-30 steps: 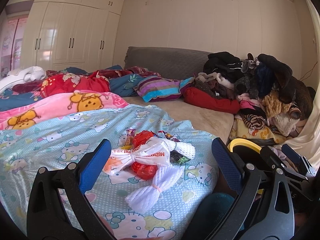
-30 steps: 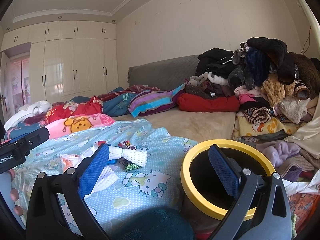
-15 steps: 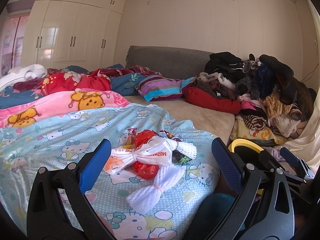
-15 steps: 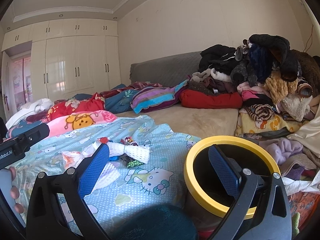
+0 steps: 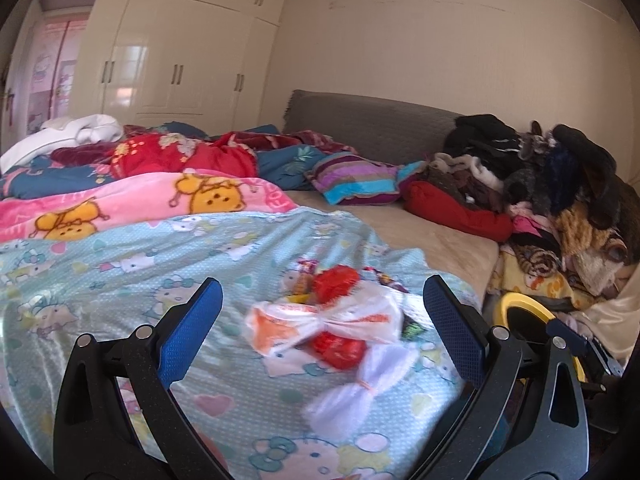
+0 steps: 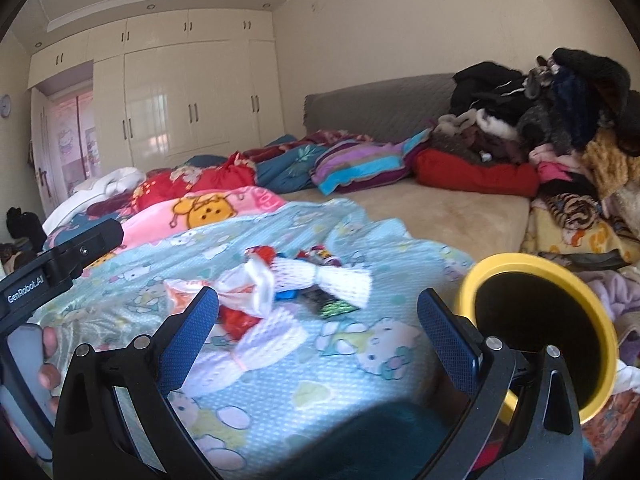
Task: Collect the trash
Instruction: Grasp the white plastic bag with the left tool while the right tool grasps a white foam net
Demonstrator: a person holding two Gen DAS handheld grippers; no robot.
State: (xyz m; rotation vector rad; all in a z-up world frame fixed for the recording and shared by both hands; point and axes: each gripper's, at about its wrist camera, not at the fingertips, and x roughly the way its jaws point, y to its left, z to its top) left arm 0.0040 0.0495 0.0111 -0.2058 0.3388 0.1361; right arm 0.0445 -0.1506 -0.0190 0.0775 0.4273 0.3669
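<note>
Both grippers are hovering wide apart over a pile of trash on the bed.

The left gripper (image 5: 322, 322) is spreading its blue fingers (image 5: 191, 326) with nothing between them, and the right gripper (image 6: 318, 334) is doing the same. The trash pile (image 5: 332, 328) (a white plastic bag, red wrappers, white foam netting) is lying on the light blue blanket (image 5: 132, 280) near the bed's right edge. The yellow-rimmed bin (image 6: 540, 336) is standing just beside that edge, mouth open, apart from the pile.

A home bedroom: bed (image 5: 432, 240), cartoon blankets (image 5: 120, 204), built-in wardrobes (image 5: 180, 60), heaped clothes (image 5: 560, 184).
</note>
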